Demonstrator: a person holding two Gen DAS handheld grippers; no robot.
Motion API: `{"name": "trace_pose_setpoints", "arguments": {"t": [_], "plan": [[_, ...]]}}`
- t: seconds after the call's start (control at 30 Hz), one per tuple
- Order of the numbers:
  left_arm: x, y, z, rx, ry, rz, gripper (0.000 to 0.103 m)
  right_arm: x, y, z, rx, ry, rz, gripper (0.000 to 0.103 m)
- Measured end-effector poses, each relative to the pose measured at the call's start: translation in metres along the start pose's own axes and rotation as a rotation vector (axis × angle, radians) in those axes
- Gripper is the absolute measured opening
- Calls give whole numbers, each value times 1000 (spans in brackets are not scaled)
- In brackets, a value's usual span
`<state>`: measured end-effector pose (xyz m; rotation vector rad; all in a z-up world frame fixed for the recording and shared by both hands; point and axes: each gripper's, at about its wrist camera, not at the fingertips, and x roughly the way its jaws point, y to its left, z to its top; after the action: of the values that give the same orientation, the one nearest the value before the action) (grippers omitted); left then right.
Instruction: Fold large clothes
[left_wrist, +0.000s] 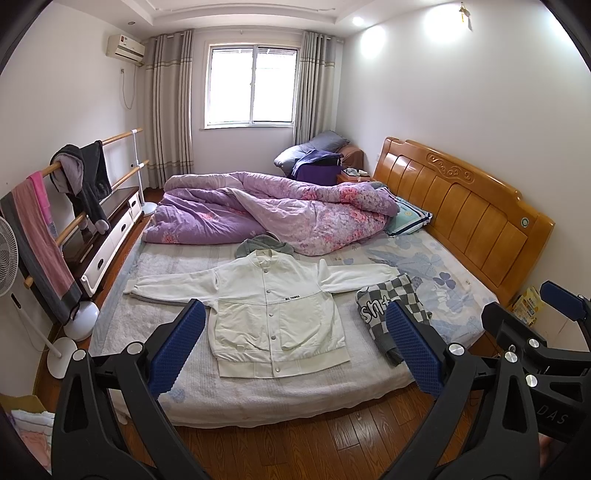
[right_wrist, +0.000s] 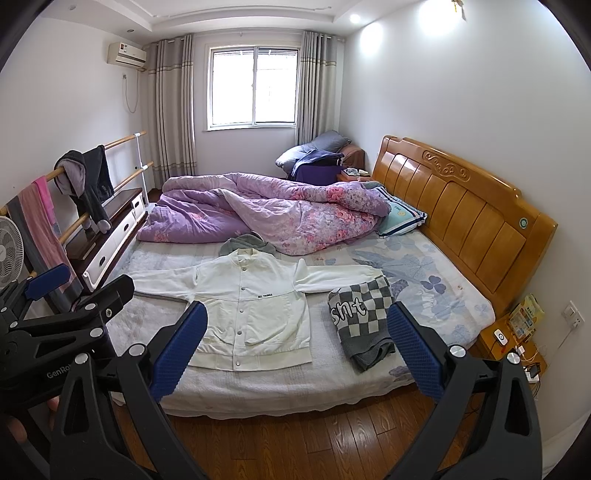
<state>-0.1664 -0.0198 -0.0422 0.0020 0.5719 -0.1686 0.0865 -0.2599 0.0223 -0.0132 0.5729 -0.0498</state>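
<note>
white jacket lies flat on the bed, front up, snaps closed down the middle, both sleeves spread out to the sides, hem toward the near edge of the mattress. small black text label on the chest. two front pockets show slight wrinkles. collar points toward the far side, touching a grey hooded garment bunched just behind it.

checkered sweater, grey and white with letters on it, sits folded just beside the jacket's right side, near the right sleeve end. purple floral quilt is heaped across the far half of the bed, its edge near the jacket collar. pillow by the wooden headboard. clothes rail with dark and pink items stands along the left wall, fan beside it. window at the back, wood floor in front.

left gripper is wide open, holding nothing, hovering over the near bed edge, jacket seen between the blue pads. right gripper is also spread wide, empty, above the bed edge in front of the jacket and sweater. both are apart from the cloth. each gripper shows in the other's view at the side.
</note>
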Motion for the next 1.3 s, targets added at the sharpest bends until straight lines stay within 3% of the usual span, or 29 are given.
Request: {"name": "trace_pose_setpoints", "arguments": {"t": [0.8,1.1,1.3], "plan": [[0,1,1,-15,8,-11,98,-1,4,1,0,3,3,94],[-4,-6,-2,1,-32,38,98,-3,5,0,6,10,7,94],[-3,-6,-2,-1,-26,4,98,-2,4,1,7,14,5,94]]}}
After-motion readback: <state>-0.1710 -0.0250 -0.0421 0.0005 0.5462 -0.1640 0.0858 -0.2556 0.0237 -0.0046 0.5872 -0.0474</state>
